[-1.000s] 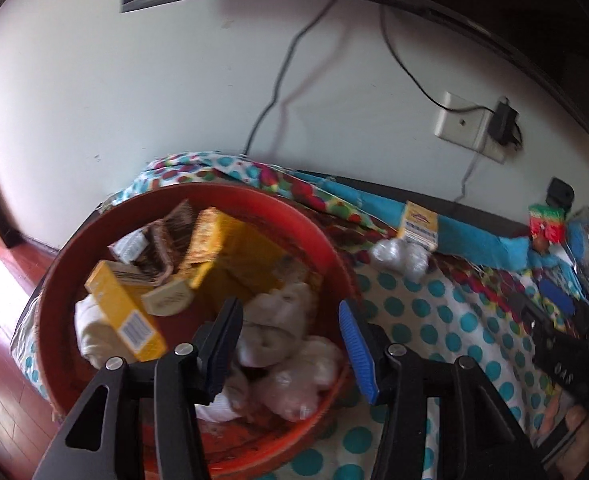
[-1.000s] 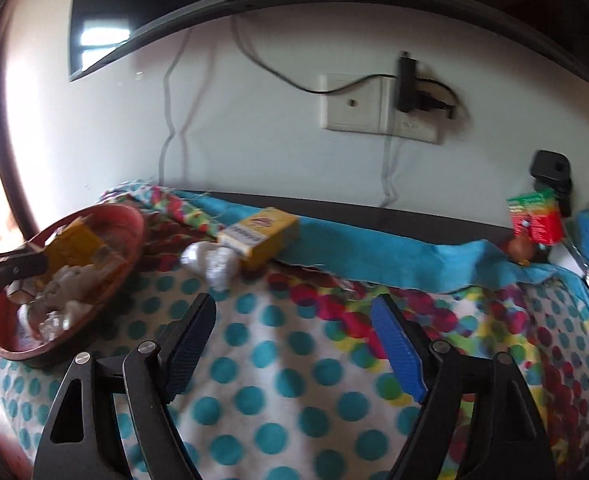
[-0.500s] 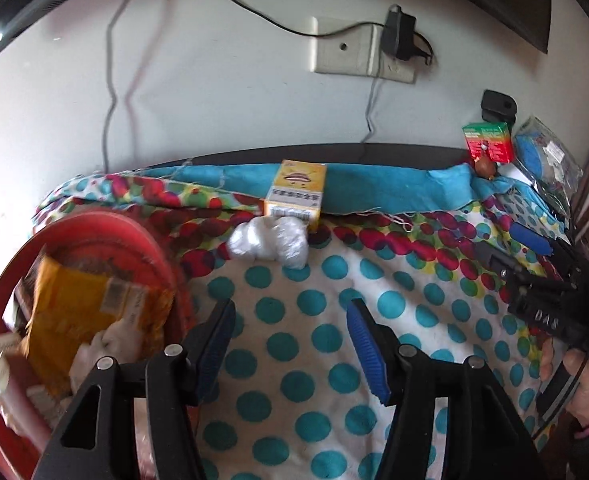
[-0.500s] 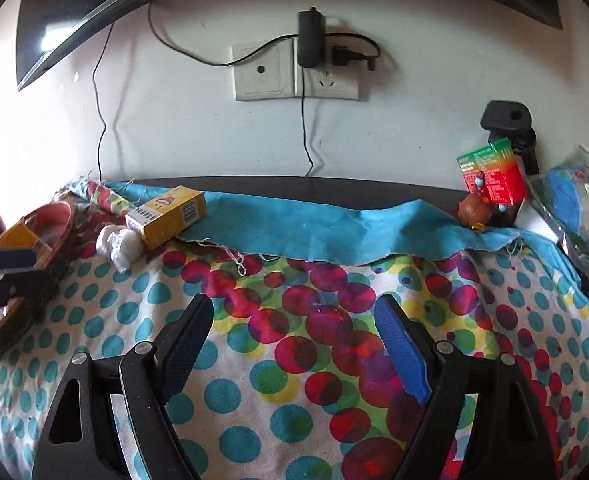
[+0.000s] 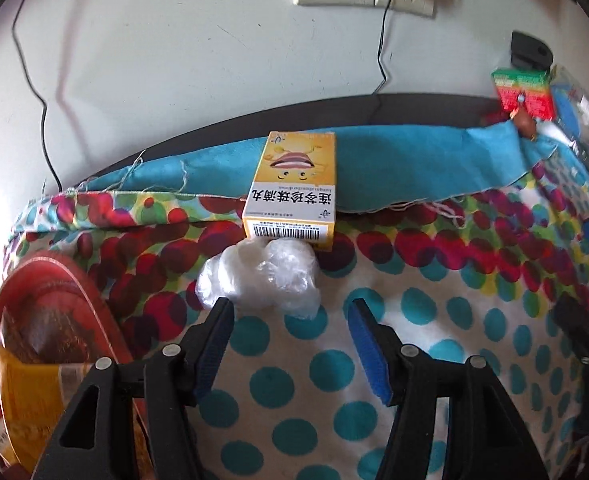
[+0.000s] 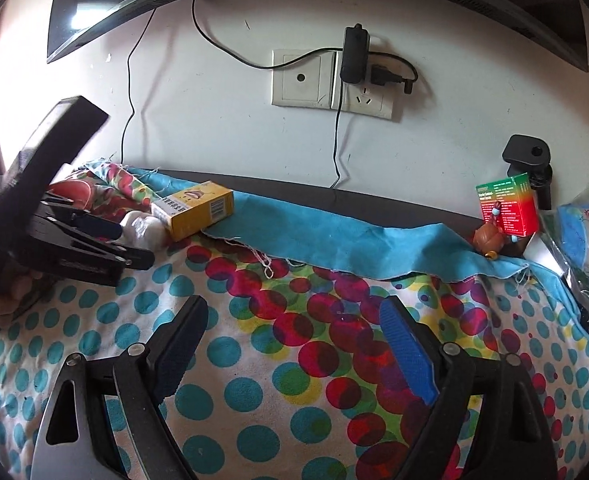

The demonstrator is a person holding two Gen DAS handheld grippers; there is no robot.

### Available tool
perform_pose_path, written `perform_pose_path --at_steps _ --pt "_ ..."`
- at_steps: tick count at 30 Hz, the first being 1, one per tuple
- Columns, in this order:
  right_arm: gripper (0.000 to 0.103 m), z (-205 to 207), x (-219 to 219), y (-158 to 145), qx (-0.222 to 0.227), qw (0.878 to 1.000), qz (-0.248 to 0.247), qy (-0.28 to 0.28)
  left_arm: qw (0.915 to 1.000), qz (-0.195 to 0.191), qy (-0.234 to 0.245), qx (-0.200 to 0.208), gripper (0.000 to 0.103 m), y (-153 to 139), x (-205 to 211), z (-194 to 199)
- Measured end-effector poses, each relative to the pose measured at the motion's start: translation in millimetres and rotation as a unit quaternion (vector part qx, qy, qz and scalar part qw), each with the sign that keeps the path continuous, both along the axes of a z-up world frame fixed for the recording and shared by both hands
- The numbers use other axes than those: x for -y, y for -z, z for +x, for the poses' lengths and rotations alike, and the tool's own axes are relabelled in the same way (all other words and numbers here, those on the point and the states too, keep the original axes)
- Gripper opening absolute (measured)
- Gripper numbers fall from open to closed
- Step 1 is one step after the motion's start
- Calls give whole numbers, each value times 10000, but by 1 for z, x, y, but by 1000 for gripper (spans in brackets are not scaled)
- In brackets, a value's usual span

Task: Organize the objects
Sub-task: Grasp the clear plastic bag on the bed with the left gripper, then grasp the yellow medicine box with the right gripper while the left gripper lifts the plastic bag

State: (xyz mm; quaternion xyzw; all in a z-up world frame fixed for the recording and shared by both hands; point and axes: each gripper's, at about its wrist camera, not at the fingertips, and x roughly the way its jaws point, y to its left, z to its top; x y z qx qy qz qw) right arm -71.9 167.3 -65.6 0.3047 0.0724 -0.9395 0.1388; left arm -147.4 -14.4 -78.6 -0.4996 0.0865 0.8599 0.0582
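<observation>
A crumpled clear plastic wad [image 5: 260, 276] lies on the polka-dot cloth [image 5: 278, 400], touching a yellow medicine box [image 5: 294, 188] behind it. My left gripper [image 5: 290, 308] is open and empty, its tips just short of the wad; it also shows in the right wrist view [image 6: 106, 236]. The red basket [image 5: 78, 304] with packets sits at the left. My right gripper [image 6: 294, 312] is open and empty over the cloth [image 6: 254, 360]. The box [image 6: 194, 208] and wad [image 6: 144, 230] lie far left of it.
A blue cloth strip [image 6: 334, 236] runs along the back. A red-green box [image 6: 508, 204], a small brown figure [image 6: 488, 238] and a plastic bag [image 6: 582, 232] stand at the right. Wall sockets and cables [image 6: 334, 80] are behind.
My left gripper has swung right from over the red basket and moved up close to the plastic wad. My right gripper has turned right, away from the basket.
</observation>
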Motion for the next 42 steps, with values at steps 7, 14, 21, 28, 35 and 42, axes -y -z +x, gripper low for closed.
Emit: perform_pose_path --at_steps 7,14,21,28,35,42 --pt "86 -2 1 2 77 10000 37 -15 9999 -9 -88 -47 61 9 4 -9" --pt "86 -4 1 3 116 9999 74 76 9968 636 -460 -178 41 11 23 -2" --pt "86 -4 1 3 117 9997 125 160 9961 672 -550 -163 15 9 18 12" --pt "86 -7 0 3 181 9995 147 224 9942 885 -478 -379 15 -11 16 35" --pt "86 -8 2 4 241 9995 158 156 9929 913 -604 -459 15 -24 19 63" --pt "86 -9 9 6 244 9990 322 180 9913 1036 -579 -572 15 -44 28 108"
